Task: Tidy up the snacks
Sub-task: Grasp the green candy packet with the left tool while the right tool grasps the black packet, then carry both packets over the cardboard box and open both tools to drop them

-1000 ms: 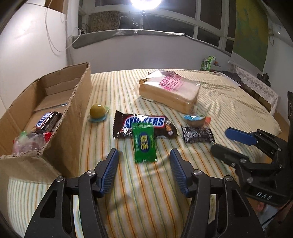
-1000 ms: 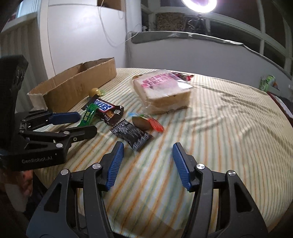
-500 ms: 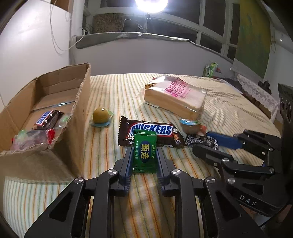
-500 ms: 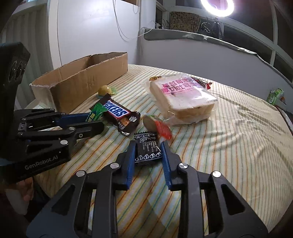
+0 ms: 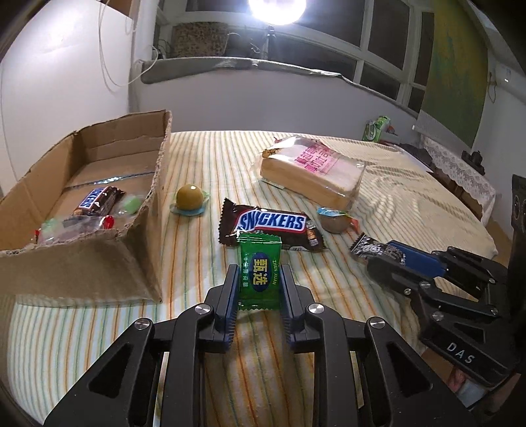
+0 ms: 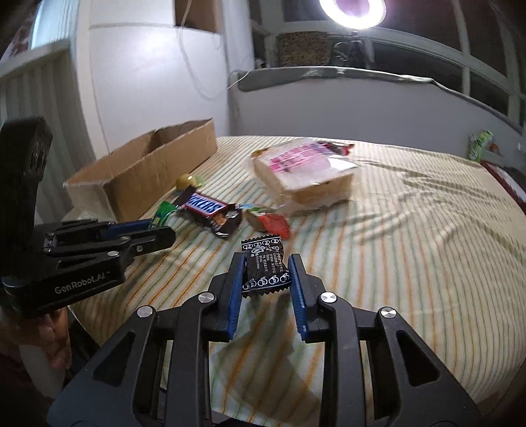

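While clamped, packets (image 5: 259, 276) off cloth (image 5: 203, 154).

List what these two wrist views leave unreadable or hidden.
- Left wrist view: the cardboard box near wall hides part of its contents; the clear-wrapped sweets inside are too small to identify.
- Left wrist view: the right gripper covers most of the black packet.
- Right wrist view: motion blur smears the print on the bread bag.
- Right wrist view: the left gripper hides most of the green packet.

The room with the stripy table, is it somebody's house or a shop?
Probably a room in someone's home, not a shop. A striped cloth covers the round table, big windows run above a ledge, and a lace-covered side table stands by the wall. The ring light hints at filming.
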Motion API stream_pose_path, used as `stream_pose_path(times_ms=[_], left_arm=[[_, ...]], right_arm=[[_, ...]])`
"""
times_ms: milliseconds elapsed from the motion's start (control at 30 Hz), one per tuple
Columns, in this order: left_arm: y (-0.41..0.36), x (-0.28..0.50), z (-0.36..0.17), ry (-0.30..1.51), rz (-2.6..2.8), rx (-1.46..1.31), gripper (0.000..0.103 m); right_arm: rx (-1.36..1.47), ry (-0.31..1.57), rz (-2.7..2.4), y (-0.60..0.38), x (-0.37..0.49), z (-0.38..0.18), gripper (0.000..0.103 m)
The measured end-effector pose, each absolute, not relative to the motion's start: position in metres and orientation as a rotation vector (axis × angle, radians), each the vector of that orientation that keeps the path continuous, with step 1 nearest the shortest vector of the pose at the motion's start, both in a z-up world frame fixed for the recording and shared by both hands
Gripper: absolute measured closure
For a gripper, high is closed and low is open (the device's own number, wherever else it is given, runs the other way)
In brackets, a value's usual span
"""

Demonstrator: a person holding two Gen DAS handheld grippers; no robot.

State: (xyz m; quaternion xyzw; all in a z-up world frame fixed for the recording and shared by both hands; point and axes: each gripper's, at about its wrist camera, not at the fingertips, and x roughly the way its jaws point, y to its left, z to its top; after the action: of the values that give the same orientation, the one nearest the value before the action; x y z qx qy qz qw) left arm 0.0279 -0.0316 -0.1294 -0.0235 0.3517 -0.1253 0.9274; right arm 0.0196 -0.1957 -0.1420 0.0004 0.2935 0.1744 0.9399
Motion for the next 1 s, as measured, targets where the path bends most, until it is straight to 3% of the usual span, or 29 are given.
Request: stream_pose_path(times_ms=[367,767,1000], left_arm=[[-0.038,0.023,-0.112,0.676,-0.24,-0.02,0.082],[-0.017,0.01,-0.026,0.473,-0.227,-0.031,0.082],[0.007,0.008,0.007,0.38,-0.194,-0.044,0.082]], right_arm=[[0.07,0.543,0.324,-0.207,0.012,-0.13,0.075],[-0.002,0.33,0.313,-0.188,0.008,-0.023,0.075],[-0.026,0.31,0.333,-0.168,0.012,-0.008,0.075]])
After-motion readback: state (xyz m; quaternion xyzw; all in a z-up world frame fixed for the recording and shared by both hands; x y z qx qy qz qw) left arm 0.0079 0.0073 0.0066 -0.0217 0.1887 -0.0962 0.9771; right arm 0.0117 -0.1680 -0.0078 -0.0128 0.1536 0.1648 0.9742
